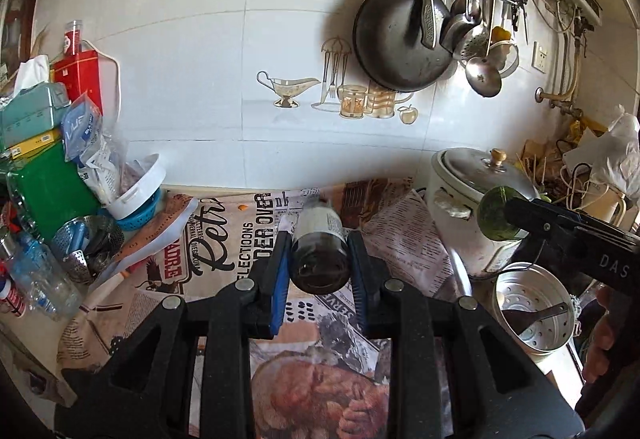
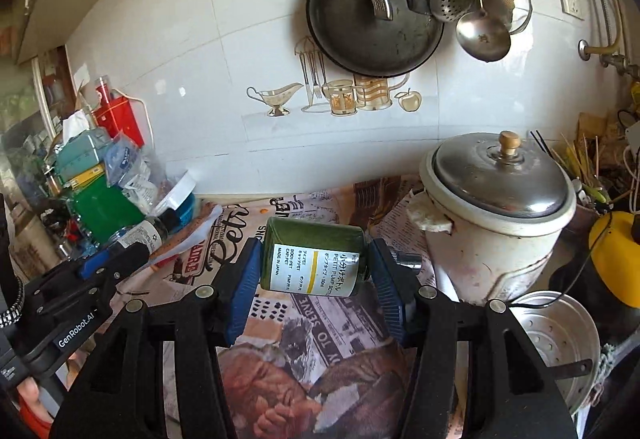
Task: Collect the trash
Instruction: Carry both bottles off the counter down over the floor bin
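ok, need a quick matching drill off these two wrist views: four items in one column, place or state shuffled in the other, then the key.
Items
1. dark brown bottle
2. green pump bottle
3. black frying pan
4. white rice cooker

Place or state
A. hanging on the tiled wall
B. clamped sideways in the right gripper
C. standing on the counter, metal lid on
D. clamped in the left gripper, base toward the camera

Pairs: 1-D, 2-B, 3-A, 4-C
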Action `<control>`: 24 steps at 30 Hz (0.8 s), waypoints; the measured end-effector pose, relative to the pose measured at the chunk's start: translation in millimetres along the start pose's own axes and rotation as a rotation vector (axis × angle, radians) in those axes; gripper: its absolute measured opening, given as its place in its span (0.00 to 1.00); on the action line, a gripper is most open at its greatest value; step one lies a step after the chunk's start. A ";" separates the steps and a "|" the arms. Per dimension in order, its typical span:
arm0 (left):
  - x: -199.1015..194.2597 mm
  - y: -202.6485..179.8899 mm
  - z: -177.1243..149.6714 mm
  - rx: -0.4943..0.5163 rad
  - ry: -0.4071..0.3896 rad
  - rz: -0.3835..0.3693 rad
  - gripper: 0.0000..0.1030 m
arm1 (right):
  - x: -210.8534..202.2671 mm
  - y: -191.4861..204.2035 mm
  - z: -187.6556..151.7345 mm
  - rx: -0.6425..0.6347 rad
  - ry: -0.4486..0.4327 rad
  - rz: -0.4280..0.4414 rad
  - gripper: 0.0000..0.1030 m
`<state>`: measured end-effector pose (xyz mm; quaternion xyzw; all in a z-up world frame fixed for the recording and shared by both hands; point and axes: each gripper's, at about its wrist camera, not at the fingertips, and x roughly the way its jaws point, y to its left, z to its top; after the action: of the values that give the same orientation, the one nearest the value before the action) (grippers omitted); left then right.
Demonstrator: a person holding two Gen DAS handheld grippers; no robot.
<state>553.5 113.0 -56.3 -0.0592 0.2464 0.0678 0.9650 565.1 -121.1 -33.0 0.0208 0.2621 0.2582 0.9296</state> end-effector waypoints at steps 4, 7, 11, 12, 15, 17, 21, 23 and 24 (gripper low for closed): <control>-37.9 -9.4 -9.0 0.012 -0.007 -0.005 0.26 | -37.4 5.0 -10.4 -0.007 -0.028 0.013 0.50; -54.3 -11.9 -22.4 0.029 0.010 -0.014 0.26 | -52.3 12.0 -22.8 -0.003 -0.028 0.009 0.49; -72.4 -6.5 -43.8 0.043 0.033 -0.056 0.26 | -69.2 26.5 -42.5 0.019 -0.018 0.000 0.49; -76.2 -3.8 -49.5 0.044 0.040 -0.069 0.26 | -72.1 30.4 -47.6 0.022 -0.018 -0.006 0.49; -91.8 5.7 -67.5 0.048 0.061 -0.109 0.26 | -83.6 47.7 -67.8 0.039 -0.006 -0.034 0.50; -104.5 13.7 -79.4 0.050 0.078 -0.134 0.26 | -90.3 60.4 -81.5 0.053 0.005 -0.054 0.50; -135.3 33.5 -103.7 0.069 0.102 -0.162 0.26 | -104.5 89.6 -110.7 0.079 0.022 -0.076 0.49; -149.9 42.9 -116.0 0.073 0.118 -0.173 0.26 | -112.1 104.2 -124.5 0.081 0.027 -0.088 0.50; -155.7 46.6 -121.1 0.076 0.125 -0.177 0.26 | -115.4 110.9 -130.3 0.085 0.030 -0.091 0.50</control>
<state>354.0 125.2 -90.4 -0.0483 0.3022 -0.0308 0.9515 364.1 -94.4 -71.0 0.0445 0.2872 0.2045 0.9347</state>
